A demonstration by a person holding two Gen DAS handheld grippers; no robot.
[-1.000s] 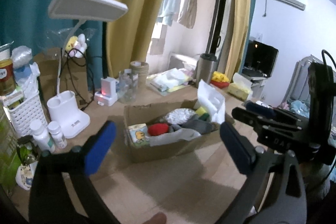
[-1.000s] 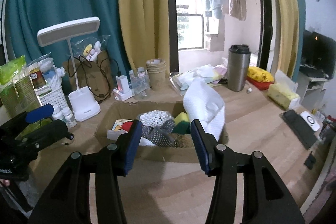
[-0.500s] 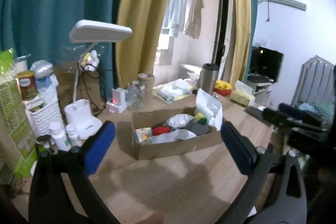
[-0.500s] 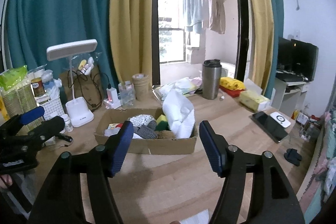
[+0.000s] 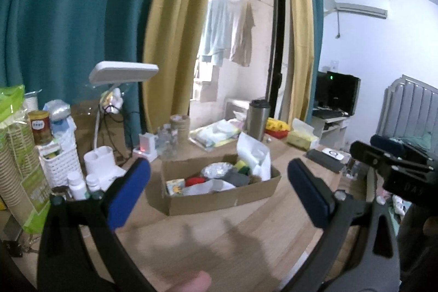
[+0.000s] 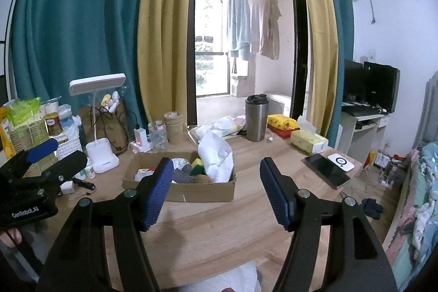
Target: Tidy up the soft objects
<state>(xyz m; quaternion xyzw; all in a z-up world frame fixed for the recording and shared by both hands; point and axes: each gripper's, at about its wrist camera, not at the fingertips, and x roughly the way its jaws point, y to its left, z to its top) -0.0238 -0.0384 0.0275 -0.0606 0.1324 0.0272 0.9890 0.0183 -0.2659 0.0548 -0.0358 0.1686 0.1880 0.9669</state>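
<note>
A cardboard box [image 5: 219, 196] [image 6: 202, 190] sits on the wooden table, filled with soft things: a white cloth [image 5: 253, 158] [image 6: 217, 155] standing up at its right end, a yellow-green sponge [image 5: 242, 164] [image 6: 196, 164], grey cloth [image 5: 235, 178], a red item [image 5: 194, 180] and a dotted white bundle [image 5: 216, 170]. My left gripper [image 5: 219, 196] is open and empty, held back from the box. My right gripper [image 6: 216, 196] is open and empty, also well back from the box. Each gripper shows at the edge of the other's view.
A white desk lamp [image 6: 101, 125], bottles [image 5: 78, 184], a white basket [image 5: 61, 163] and paper cups [image 6: 173, 125] stand left and behind the box. A steel tumbler [image 6: 256, 118], tissue box [image 6: 309, 140] and phone [image 6: 325, 170] lie to the right. White cloth [image 6: 238, 278] lies at the near edge.
Both grippers have pulled back and up from the box, which now looks smaller and farther. The right gripper's jaws have opened wider. The box contents are unchanged.
</note>
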